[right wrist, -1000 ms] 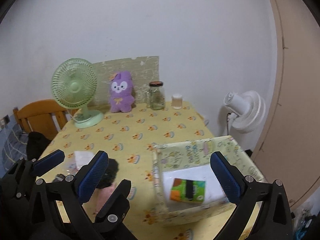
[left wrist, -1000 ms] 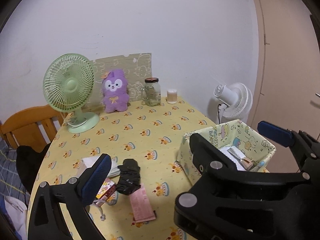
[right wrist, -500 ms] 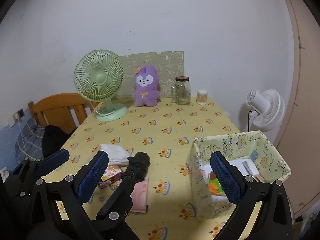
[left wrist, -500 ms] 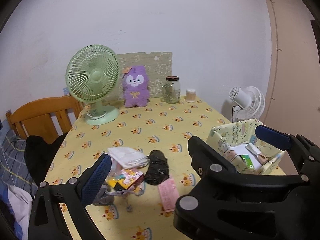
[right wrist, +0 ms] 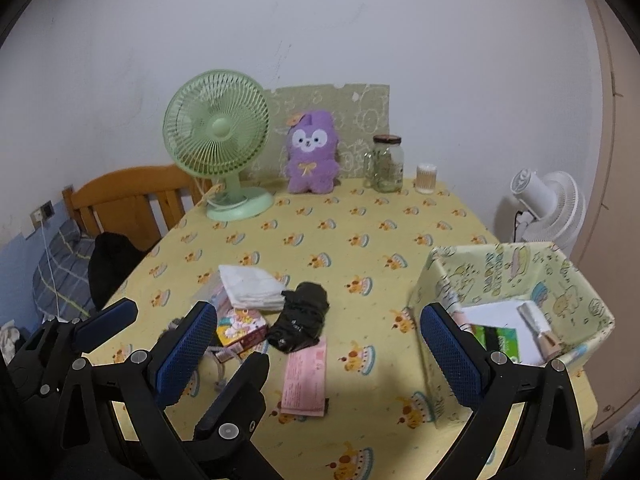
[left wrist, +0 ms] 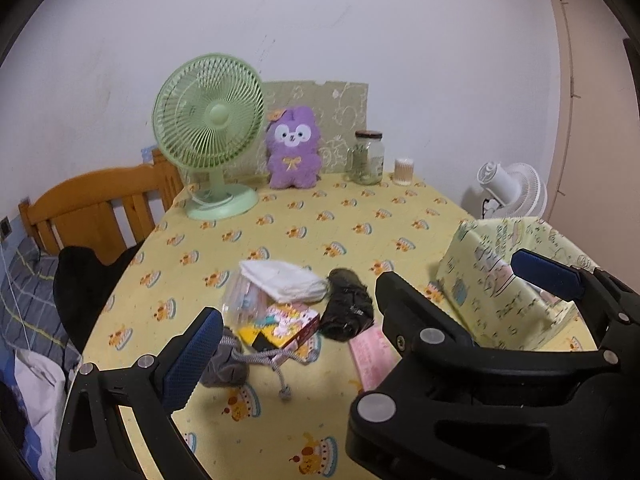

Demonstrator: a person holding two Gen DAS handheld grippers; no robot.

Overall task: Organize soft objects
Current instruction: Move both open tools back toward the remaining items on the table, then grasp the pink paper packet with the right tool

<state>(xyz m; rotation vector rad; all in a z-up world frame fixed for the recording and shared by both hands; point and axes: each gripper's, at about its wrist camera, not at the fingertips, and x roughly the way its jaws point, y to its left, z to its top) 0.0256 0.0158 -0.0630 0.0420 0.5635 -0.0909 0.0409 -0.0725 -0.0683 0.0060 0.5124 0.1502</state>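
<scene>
Yellow tablecloth [right wrist: 360, 216] carries the clutter: grey drawstring pouch [left wrist: 224, 364], white folded cloth [right wrist: 250, 286], black bundle [right wrist: 300, 316], then the fabric bin [right wrist: 516, 264]. Left gripper [left wrist: 360, 312] and right gripper [right wrist: 316, 344] both hover spread and empty; the first pickup seems pending, probably a descent onto the cloth.

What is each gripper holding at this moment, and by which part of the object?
Nothing is held. The left gripper and the right gripper are both open above the table, with no object between their fingers.
</scene>
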